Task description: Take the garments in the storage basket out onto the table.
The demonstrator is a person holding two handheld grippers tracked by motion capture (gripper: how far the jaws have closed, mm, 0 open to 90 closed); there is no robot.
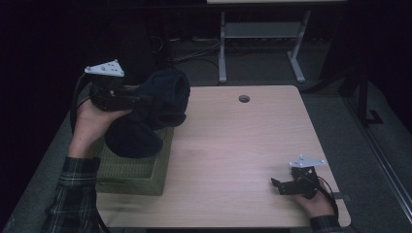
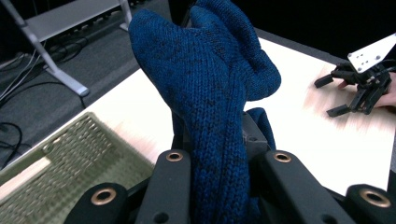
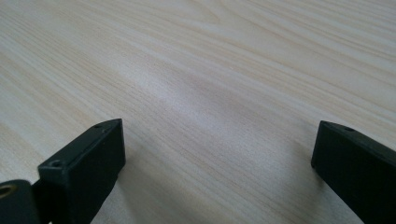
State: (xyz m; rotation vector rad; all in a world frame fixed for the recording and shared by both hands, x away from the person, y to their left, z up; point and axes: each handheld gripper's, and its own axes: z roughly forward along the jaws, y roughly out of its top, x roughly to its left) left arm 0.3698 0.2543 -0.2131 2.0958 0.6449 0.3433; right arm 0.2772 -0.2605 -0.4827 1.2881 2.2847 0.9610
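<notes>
Left gripper view: left gripper (image 2: 219, 172) jaws clamped on a dark blue knitted garment (image 2: 210, 93), held up above the rim of a green woven rectangular basket (image 1: 141, 172) at the left edge of the pale wooden table (image 1: 233, 145); basket contents hidden by the garment. Right gripper (image 1: 282, 186) rests low on the table's near right corner, jaws wide apart, nothing between them. Grey metal frame (image 1: 257, 34) stands beyond the table.
</notes>
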